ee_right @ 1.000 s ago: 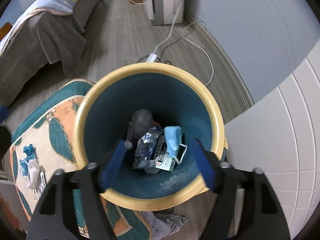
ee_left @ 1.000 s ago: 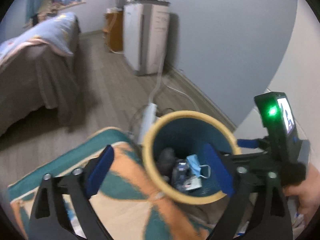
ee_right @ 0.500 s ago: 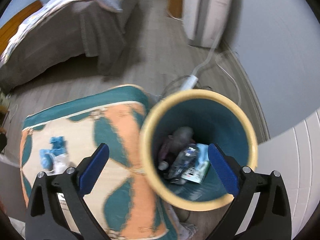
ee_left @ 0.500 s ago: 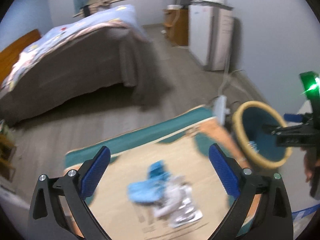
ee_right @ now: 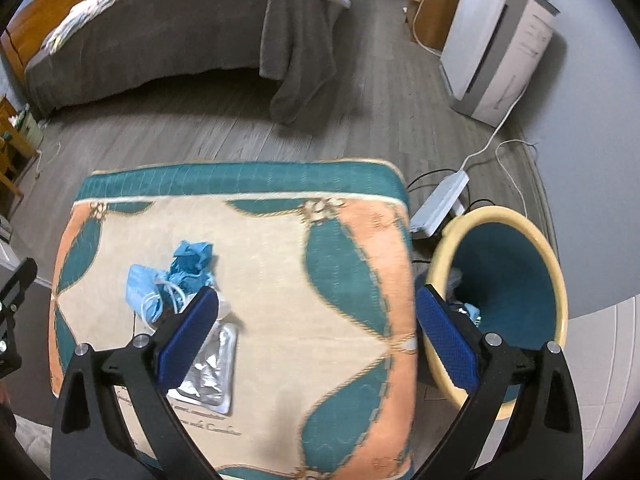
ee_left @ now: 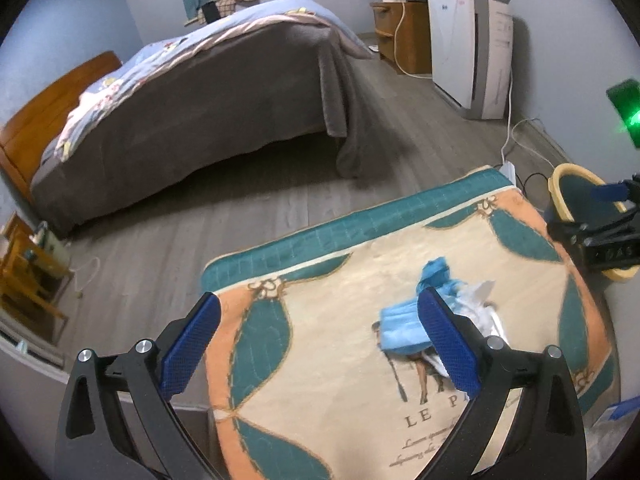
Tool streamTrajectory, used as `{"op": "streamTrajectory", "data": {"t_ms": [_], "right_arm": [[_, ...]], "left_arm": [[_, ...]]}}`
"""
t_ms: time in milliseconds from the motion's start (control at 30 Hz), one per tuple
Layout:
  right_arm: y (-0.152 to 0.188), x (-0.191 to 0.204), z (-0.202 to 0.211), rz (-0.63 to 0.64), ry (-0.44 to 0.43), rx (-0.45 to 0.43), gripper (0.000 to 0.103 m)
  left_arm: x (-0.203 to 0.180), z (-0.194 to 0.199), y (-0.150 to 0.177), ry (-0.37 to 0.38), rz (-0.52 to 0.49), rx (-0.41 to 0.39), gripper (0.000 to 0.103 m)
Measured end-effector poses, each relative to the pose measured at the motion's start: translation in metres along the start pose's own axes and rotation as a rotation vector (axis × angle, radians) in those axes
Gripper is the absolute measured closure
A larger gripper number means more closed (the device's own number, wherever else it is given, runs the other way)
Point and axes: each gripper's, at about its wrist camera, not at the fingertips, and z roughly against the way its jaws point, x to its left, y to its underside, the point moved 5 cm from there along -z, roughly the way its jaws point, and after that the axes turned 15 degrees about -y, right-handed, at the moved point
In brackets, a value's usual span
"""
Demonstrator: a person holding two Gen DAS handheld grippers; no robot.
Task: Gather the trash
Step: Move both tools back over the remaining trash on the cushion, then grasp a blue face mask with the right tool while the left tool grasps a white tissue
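Left gripper (ee_left: 318, 344) sits bottom centre of the left wrist view, jaws spread wide, nothing between them. Right gripper (ee_right: 318, 340) is the same in the right wrist view: wide apart, empty.

Trash pile (ee_right: 184, 300) lies on the patterned cushion (ee_right: 280, 280), left of centre in the right wrist view. It has a flat blue face mask (ee_right: 142, 290), a crumpled blue wad (ee_right: 192, 258) touching it on the upper side, and a silver foil packet (ee_right: 208, 368) just below, partly behind the right gripper's left finger. In the left wrist view the same pile (ee_left: 436, 316) sits right of centre, partly hidden by that gripper's right finger; mask (ee_left: 400, 330) and wad (ee_left: 436, 274) show, plus crumpled white material, but the foil packet is not clearly readable there.

Trash bin (ee_right: 552, 280), yellow rim and teal inside, stands on the floor just beside the cushion's right edge, lower right of the right wrist view. That view looks into it: some blue and grey scraps at the bottom, too small to tell. In the left wrist view only part of the bin's rim (ee_left: 560, 184) shows at the right edge, with the right gripper's black body in front and a green light above.

Only the right wrist view shows the white power strip (ee_right: 438, 204) clearly, beside the bin. Both show the bed (ee_left: 200, 100) and the white appliance (ee_left: 472, 52) at upper right.
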Motion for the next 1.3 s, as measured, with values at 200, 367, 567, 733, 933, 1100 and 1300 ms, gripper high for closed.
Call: {"op": "streamTrajectory", "data": {"t_ms": [200,367,567,733,933,1100,1300], "right_arm": [[0.003,0.023,-0.023,-0.010,-0.005,0.038,0.006],[0.000,0.044,-0.036,-0.005,-0.019,0.049,0.006],[-0.003,0.064,-0.054,-0.045,-0.056,0.069,0.006],[-0.003,0.081,-0.064,-0.054,-0.109,0.086,0.007],[0.002,0.094,-0.075,-0.071,-0.147,0.135,0.027],[0.012,0.095,-0.077,-0.082,-0.184,0.181,0.051],[0.020,0.105,-0.091,-0.104,-0.274,0.228,0.088]], "left_arm": [[0.012,-0.006,0.002,0.019,0.003,-0.012,0.005],[0.019,-0.009,0.004,0.037,0.004,-0.008,0.005],[0.033,-0.020,0.011,0.059,0.043,0.039,0.005],[0.041,-0.028,0.014,0.045,0.049,0.058,0.005],[0.053,-0.036,0.016,0.051,0.095,0.093,0.005],[0.055,-0.039,0.018,0.065,0.108,0.109,0.005],[0.048,-0.039,0.018,0.071,0.089,0.113,0.005]]}}
